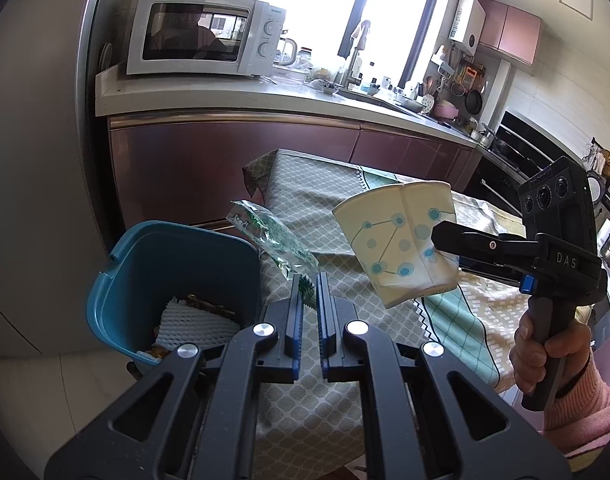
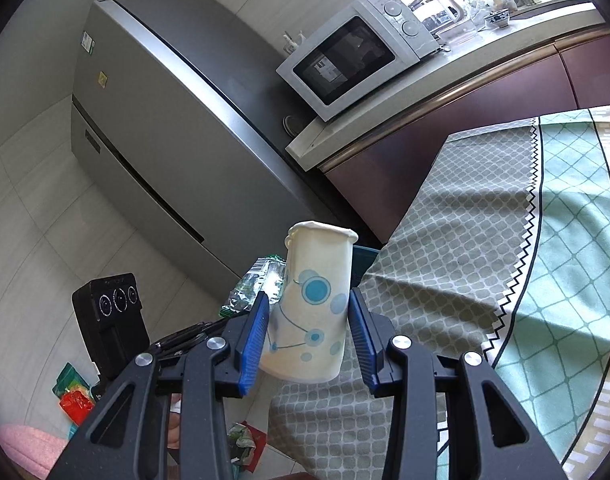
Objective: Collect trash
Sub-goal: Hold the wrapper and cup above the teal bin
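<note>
**Cup and wrapper held in the air beside the blue bin**

The right gripper (image 2: 309,336) has its fingers (image 2: 252,340) clamped on a paper cup (image 2: 311,308), pale with blue dots and thin lines, its sides pressed in and creased. In the left wrist view the same cup (image 1: 401,240) hangs tilted above the worktop (image 1: 345,208), which wears a patterned green and grey cloth; a hand (image 1: 545,352) in a pink sleeve grips the tool's handle.

The left gripper (image 1: 308,292) has its fingers (image 1: 295,312) together on the end of a clear plastic wrapper (image 1: 273,236) with green print, which sticks up and away from the tips, over the near edge of the cloth.

A blue bin (image 1: 145,272) stands just left of the worktop, below the wrapper. Inside it lie white foam netting (image 1: 197,320) and some brown scraps.

Behind stand a microwave (image 1: 209,32) on a counter and, in the right wrist view, a grey fridge (image 2: 153,120). More litter (image 2: 75,396) lies on the floor.
</note>
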### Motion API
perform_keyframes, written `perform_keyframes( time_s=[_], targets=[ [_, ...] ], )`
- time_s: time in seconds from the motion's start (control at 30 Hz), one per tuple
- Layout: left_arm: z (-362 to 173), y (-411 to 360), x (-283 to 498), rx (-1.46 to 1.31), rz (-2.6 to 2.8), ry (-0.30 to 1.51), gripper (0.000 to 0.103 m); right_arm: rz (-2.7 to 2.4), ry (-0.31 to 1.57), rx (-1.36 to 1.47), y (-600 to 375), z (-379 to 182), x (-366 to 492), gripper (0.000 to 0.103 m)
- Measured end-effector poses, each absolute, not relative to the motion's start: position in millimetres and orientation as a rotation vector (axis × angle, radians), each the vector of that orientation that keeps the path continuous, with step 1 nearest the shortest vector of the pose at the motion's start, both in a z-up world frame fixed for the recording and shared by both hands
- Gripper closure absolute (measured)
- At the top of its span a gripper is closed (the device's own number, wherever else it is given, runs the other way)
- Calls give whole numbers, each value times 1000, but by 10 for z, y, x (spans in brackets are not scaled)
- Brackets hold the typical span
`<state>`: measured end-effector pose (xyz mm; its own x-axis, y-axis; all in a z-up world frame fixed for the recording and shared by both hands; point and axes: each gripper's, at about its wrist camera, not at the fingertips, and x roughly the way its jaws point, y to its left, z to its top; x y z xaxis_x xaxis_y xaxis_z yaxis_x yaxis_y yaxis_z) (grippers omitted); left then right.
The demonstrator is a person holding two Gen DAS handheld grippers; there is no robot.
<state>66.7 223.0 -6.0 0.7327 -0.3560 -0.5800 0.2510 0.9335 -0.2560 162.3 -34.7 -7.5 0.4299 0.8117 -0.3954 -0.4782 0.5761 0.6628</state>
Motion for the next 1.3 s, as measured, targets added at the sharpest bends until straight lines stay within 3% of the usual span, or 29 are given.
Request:
perform_keyframes(
  time_s=[1.3],
  targets=[
    [-112,2555,753,-195,-256,675,96,904,804,458,64,-45,1709,65]
  ],
)
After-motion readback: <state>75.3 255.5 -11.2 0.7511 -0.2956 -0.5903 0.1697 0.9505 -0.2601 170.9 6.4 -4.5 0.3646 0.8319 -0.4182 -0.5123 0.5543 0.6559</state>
